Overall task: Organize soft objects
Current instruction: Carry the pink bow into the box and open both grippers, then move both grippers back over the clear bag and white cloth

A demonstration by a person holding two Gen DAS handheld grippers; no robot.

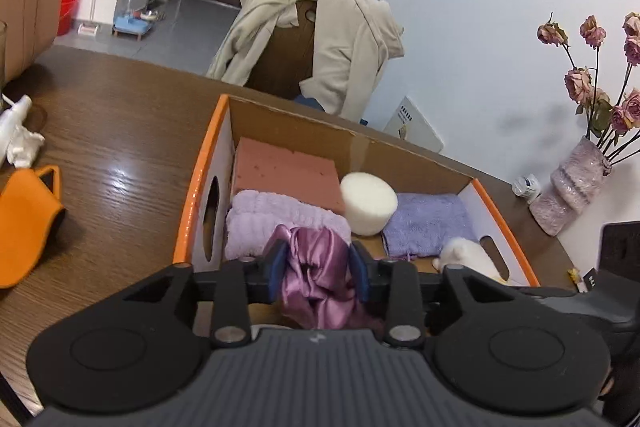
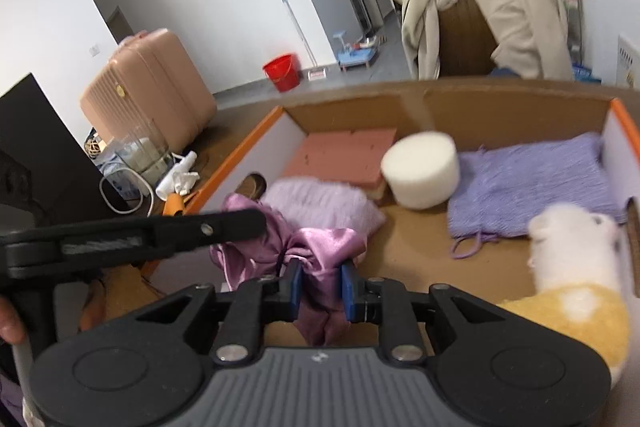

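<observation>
Left tongs (image 1: 318,267): blue pads partly spread, satin cloth (image 1: 316,267) bunched between them and touching both. Right tongs (image 2: 320,291): narrow gap, pinching the same cloth. Cardboard box (image 1: 200,183) on bench (image 1: 120,147); cloth at its 6 o'clock edge. Inside, left to right: lilac towel (image 1: 276,215), pink sponge (image 1: 284,171) at 11 o'clock, white round sponge (image 1: 370,203) centre, purple knit cloth (image 1: 428,223), plush toy (image 1: 468,255) at 4 o'clock.
</observation>
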